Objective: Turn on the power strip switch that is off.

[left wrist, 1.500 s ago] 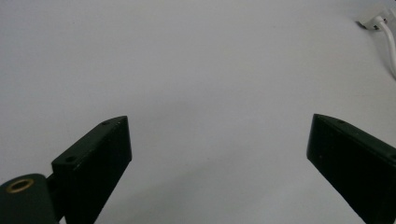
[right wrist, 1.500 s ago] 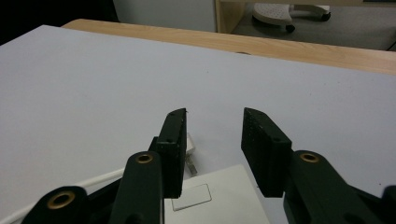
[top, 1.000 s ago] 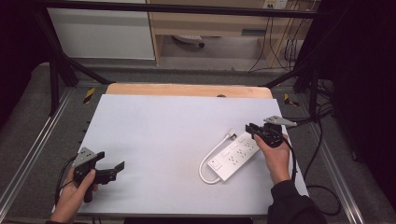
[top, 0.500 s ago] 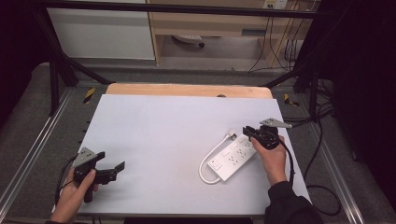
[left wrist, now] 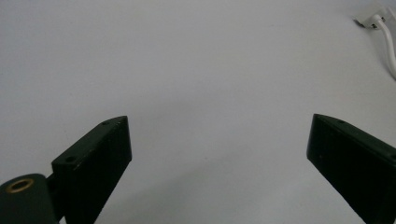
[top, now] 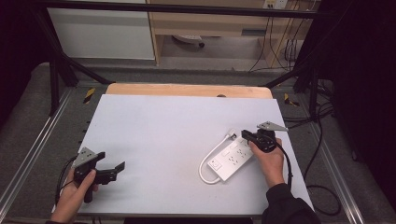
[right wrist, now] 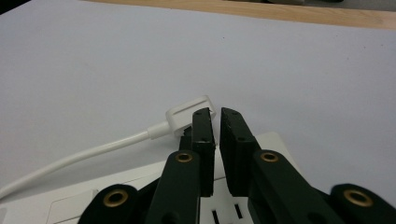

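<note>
A white power strip [top: 231, 161] lies on the white tabletop [top: 163, 130] at the right, its cord looping round to a flat white plug [top: 232, 134] beside its far end. My right gripper [top: 246, 135] hovers over that far end. In the right gripper view its jaws [right wrist: 216, 112] have just been closing and stand almost together with nothing between them, the plug [right wrist: 187, 112] lying just past the left tip and the strip [right wrist: 140, 186] below. My left gripper [top: 112, 161] rests at the near left, open and empty [left wrist: 217, 119].
A strip of wooden board [top: 187, 89] shows along the table's far edge. Metal frame rails [top: 28, 154] run along both sides. Cables [top: 322, 191] trail on the floor at the right. The cord [left wrist: 390, 46] shows far off in the left gripper view.
The right gripper has shifted slightly left toward the plug and its jaws have drawn together. The left hand has stayed where it was.
</note>
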Demonstrator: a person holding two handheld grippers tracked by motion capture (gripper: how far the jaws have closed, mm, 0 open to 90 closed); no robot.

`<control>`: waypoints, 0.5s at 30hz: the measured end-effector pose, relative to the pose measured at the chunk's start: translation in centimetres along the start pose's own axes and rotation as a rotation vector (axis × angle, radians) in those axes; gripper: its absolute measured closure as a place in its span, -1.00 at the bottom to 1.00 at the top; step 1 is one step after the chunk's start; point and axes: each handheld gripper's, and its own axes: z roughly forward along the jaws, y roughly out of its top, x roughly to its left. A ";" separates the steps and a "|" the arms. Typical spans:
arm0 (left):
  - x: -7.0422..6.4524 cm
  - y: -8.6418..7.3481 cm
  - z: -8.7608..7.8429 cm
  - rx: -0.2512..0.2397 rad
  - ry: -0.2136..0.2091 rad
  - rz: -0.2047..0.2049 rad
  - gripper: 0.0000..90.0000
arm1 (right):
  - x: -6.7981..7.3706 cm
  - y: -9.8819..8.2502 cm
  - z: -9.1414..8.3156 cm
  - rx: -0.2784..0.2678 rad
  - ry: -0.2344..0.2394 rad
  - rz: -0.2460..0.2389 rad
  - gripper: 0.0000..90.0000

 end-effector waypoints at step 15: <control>0.0 0.0 0.0 0.001 0.001 -0.002 -0.85 | 0.4 -0.6 0.1 0.014 0.011 -0.006 0.97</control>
